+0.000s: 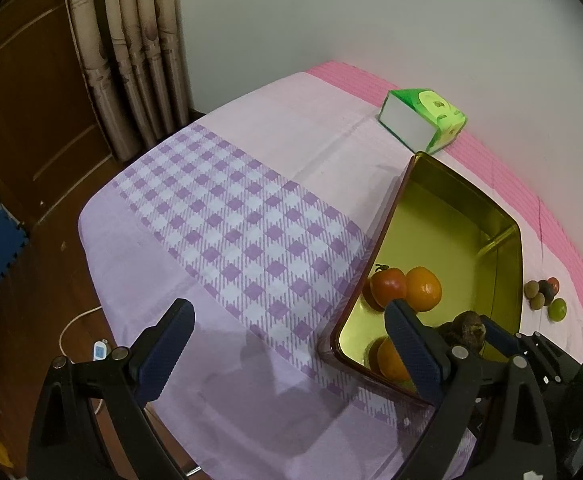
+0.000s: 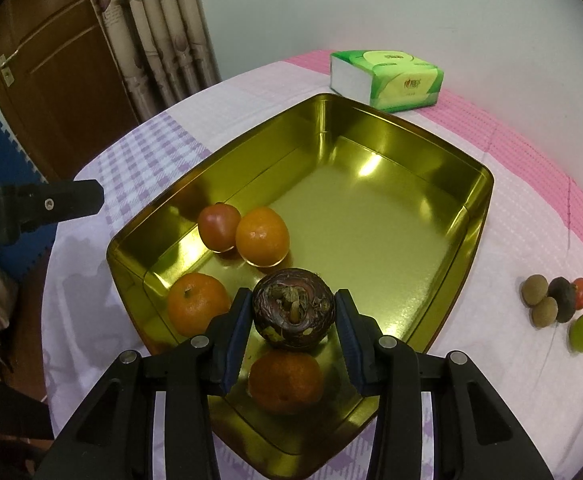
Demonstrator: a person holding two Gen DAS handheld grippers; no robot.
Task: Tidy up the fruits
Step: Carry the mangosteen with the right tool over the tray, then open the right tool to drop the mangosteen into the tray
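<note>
My right gripper (image 2: 293, 316) is shut on a dark brown-purple mangosteen (image 2: 293, 311) and holds it above the near end of a gold metal tin (image 2: 443, 168). In the tin lie a red tomato (image 2: 218, 227) and three oranges: one beside the tomato (image 2: 262, 235), one at the near left (image 2: 197, 304), one under the mangosteen (image 2: 285, 382). Several small fruits (image 2: 559, 306) lie on the cloth right of the tin. My left gripper (image 1: 287, 348) is open and empty over the checked cloth, left of the tin (image 1: 507, 236). The held mangosteen also shows in the left wrist view (image 1: 465, 330).
A green tissue pack (image 2: 387, 78) lies behind the tin near the white wall. The table (image 1: 231, 208) has a purple checked and pink cloth, with its edge close at the left. A curtain (image 1: 131, 52) and wooden door (image 1: 23, 92) stand beyond it.
</note>
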